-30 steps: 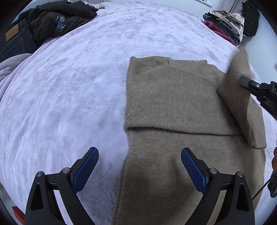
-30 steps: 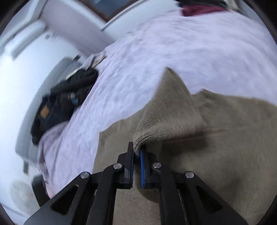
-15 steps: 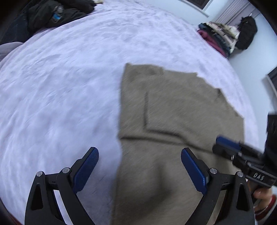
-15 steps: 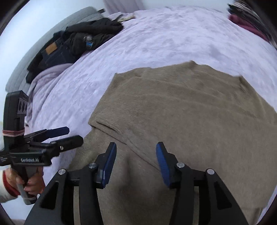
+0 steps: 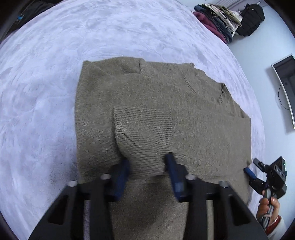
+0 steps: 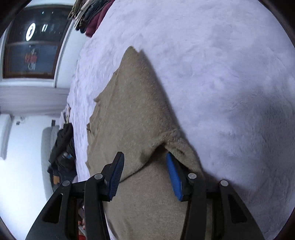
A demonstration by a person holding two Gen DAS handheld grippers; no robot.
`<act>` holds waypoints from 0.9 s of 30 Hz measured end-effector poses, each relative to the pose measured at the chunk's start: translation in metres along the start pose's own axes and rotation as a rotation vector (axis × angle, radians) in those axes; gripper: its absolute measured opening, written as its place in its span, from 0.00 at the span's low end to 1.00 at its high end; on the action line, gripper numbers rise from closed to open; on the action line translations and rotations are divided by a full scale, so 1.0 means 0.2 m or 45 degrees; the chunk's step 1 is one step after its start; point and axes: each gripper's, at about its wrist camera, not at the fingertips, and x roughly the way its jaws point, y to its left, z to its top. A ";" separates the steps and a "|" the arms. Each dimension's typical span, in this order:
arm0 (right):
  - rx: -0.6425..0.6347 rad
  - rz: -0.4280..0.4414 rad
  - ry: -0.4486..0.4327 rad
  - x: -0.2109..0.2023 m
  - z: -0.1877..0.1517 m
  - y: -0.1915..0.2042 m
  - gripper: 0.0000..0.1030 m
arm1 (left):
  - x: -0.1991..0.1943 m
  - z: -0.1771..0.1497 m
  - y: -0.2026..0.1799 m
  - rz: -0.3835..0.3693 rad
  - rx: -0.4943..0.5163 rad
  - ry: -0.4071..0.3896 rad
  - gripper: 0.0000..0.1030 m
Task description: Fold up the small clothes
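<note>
A tan knit sweater (image 5: 162,103) lies flat on the lilac bed cover, with both sleeves folded in over its body. My left gripper (image 5: 147,166) is open, its blue pads on either side of the ribbed sleeve cuff (image 5: 145,133) in the middle of the sweater. My right gripper (image 6: 143,166) is open at the sweater's right edge (image 6: 140,114), its right pad under a raised fold of cloth. The right gripper also shows in the left wrist view (image 5: 258,173), at the sweater's right side.
A stack of folded clothes (image 5: 217,16) and a black bag (image 5: 250,18) sit at the far right corner of the bed. A dark pile of clothes (image 6: 62,147) lies at the far left. A wall monitor (image 5: 285,88) is on the right. The lilac bed cover (image 5: 55,73) surrounds the sweater.
The right gripper has let go of the sleeve, now laid across the body, and moved to the sweater's right edge. The left gripper has narrowed and moved onto the sleeve cuff.
</note>
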 end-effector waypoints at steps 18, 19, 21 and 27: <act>-0.169 -0.049 -0.013 0.02 0.10 -0.06 0.06 | -0.08 -0.10 0.03 0.204 0.018 -0.097 0.43; -0.176 -0.056 -0.005 0.02 0.10 -0.05 0.06 | -0.09 -0.11 0.05 0.216 0.011 -0.094 0.43; -0.174 -0.065 0.010 0.03 0.11 -0.03 0.09 | -0.12 -0.11 0.09 0.245 -0.009 -0.092 0.43; -0.201 -0.139 0.007 -0.03 0.06 0.05 0.13 | -0.21 -0.12 0.10 0.349 -0.010 -0.126 0.44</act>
